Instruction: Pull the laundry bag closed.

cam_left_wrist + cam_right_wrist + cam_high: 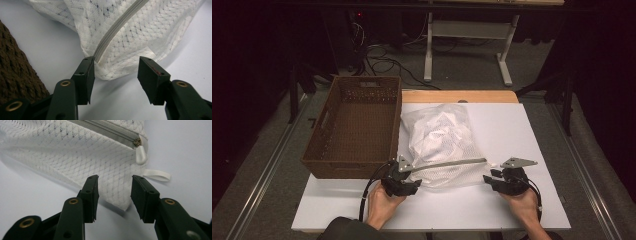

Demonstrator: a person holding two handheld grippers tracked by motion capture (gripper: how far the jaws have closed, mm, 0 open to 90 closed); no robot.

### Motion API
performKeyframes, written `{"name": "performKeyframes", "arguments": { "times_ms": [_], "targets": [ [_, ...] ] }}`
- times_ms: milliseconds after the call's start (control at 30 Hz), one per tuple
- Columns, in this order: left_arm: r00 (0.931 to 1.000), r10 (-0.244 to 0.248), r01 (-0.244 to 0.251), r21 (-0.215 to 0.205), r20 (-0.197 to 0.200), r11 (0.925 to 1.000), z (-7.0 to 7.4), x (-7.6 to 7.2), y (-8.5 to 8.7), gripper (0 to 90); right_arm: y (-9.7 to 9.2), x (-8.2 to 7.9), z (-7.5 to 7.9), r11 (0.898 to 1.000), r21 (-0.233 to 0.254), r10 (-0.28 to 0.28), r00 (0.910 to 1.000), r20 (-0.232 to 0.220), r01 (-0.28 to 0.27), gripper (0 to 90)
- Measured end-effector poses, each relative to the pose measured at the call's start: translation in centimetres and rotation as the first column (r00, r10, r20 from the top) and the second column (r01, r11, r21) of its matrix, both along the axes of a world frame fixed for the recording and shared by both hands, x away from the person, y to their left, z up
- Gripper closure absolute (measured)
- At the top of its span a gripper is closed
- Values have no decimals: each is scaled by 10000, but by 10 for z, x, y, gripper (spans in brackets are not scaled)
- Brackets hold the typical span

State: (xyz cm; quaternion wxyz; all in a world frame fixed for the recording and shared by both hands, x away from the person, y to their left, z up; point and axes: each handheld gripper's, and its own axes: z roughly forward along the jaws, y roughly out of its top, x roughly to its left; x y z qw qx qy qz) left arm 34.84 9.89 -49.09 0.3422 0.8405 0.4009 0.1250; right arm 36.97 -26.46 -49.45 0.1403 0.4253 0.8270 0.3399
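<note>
Between the parted jaws of the left gripper [113, 75] and right gripper [113, 192] sit the near corners of the white mesh bag [442, 145], unpinched, lying on the white board [512, 130] beside the wicker basket [354, 165].

On the table [532, 130], the basket [354, 127] sits at nine o'clock of the mesh bag [442, 145], touching it.
</note>
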Motion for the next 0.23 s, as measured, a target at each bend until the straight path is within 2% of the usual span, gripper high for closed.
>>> {"name": "performKeyframes", "arguments": {
  "times_ms": [233],
  "targets": [
    [10000,69,-70,-50,-48,10000,-1,2,1,476,-3,2,-1,10000,65,-54,10000,-38,55,575]
  ]
}}
